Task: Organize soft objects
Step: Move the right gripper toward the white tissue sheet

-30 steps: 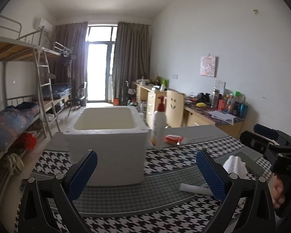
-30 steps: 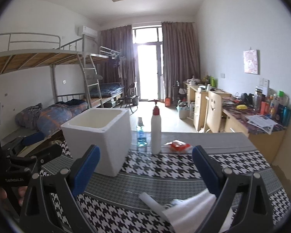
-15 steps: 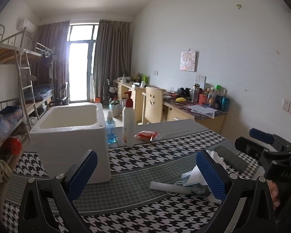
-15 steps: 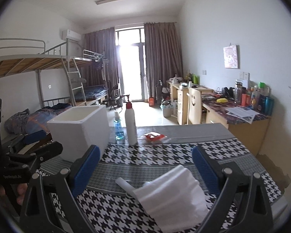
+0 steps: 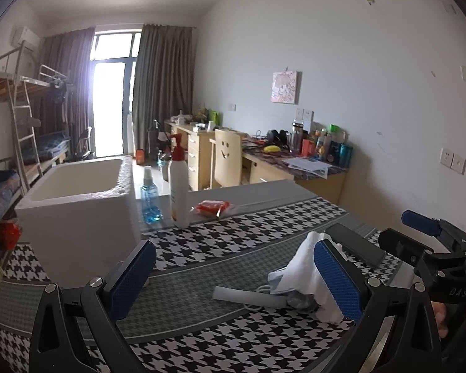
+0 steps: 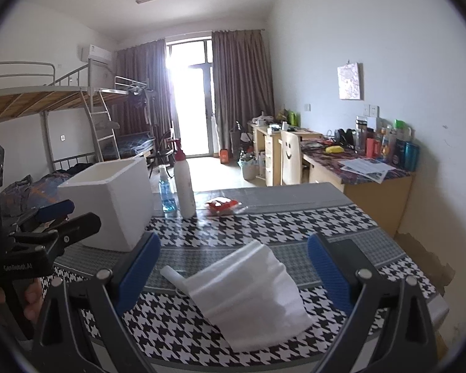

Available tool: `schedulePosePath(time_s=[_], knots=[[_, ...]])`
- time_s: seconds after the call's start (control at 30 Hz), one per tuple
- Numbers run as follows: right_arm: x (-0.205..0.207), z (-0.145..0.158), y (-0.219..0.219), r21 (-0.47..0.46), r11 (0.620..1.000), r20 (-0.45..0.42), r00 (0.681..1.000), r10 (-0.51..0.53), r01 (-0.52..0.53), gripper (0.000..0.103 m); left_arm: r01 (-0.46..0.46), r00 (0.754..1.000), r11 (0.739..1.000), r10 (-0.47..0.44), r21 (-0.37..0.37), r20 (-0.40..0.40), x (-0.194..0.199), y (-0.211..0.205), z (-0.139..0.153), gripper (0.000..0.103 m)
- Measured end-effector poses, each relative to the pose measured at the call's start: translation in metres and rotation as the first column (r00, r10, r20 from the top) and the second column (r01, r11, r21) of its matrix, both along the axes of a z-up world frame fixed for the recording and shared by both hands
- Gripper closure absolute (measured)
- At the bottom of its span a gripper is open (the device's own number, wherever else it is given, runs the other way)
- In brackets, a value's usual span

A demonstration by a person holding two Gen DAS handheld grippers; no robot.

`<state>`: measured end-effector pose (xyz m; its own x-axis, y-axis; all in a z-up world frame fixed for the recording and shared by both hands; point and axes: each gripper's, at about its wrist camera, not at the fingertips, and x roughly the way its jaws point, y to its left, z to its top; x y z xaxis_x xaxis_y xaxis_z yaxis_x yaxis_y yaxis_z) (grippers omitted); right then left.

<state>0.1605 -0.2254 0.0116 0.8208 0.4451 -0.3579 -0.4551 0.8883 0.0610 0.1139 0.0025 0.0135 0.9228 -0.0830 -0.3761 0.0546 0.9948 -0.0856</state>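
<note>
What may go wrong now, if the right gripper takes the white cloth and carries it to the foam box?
1. The cloth lies over other soft things, a blue mask and a grey tube; these may be dragged along.
2. The right gripper is open and wide; it may pinch only a loose fold, which could slip.
3. The pump bottle and spray bottle stand upright beside the box; a swinging cloth could tip them.

Black gripper (image 5: 233,276) frames, blue ribbed pads (image 5: 337,276), silver screws.
</note>
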Motion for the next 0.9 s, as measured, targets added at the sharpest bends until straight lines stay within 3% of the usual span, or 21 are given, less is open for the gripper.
schedulePosePath(time_s=[0.27,0.53,0.9], knots=[[0.003,-0.007,-0.008,-0.016,0.998,-0.016,0.998,-0.054,0.054,0.005,0.028,0.999,1.0,-0.028,0.007,-0.046,0.013,-0.013,-0.011,0.001],[0.001,-0.01,-0.018,-0.023,0.995,-0.02,0.995,-0.095,0.095,0.005,0.054,0.998,0.999,-0.054,-0.01,-0.044,0.014,-0.02,-0.012,0.001],[0.002,-0.022,-0.027,-0.032,0.994,-0.054,0.993,-0.104,0.102,0.005,0.021,0.996,1.0,-0.02,0.0,-0.086,0.019,-0.019,-0.024,0.001]])
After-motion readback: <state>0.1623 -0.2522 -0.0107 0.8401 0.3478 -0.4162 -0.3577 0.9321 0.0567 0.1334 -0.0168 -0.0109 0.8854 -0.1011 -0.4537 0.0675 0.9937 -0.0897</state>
